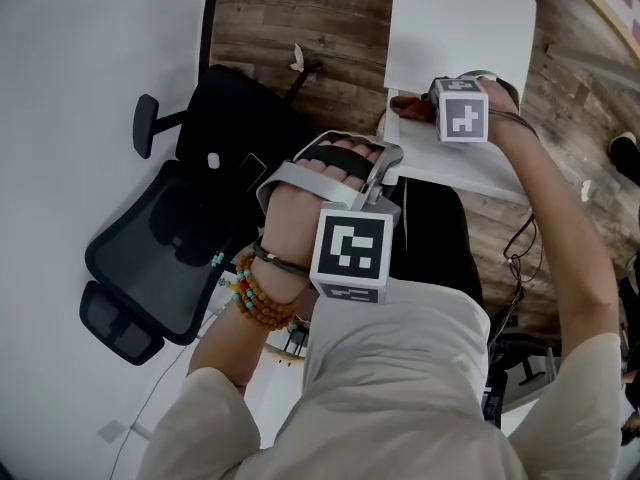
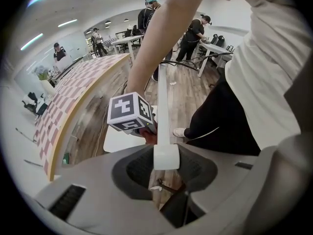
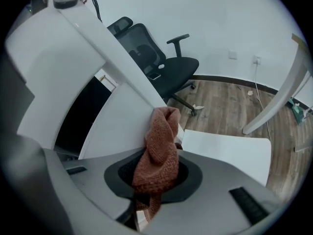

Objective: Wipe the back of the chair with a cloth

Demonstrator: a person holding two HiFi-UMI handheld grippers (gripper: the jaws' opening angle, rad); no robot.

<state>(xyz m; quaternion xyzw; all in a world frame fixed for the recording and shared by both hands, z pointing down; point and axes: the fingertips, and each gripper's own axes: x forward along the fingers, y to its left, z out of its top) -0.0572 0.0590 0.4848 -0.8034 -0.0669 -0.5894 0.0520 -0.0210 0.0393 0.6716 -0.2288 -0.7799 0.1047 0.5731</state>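
The white chair stands below me, its seat point(image 1: 460, 28) at the top of the head view and its back point(image 1: 460, 163) nearer me. My left gripper point(image 1: 388, 168) points down over the back's top edge, which sits between its jaws as a narrow white slab point(image 2: 162, 106). My right gripper point(image 1: 415, 108) is shut on a reddish-brown knitted cloth point(image 3: 159, 151). The bunched cloth point(image 1: 408, 104) rests against the slanted white back point(image 3: 122, 116), close to where it meets the seat point(image 3: 225, 151).
A black office chair point(image 1: 200, 218) with armrests stands to the left by the white wall. My black trousers point(image 1: 430, 238) are right behind the white chair. Cables point(image 1: 520, 248) lie on the wood floor at right. Several people stand at far tables point(image 2: 210, 45).
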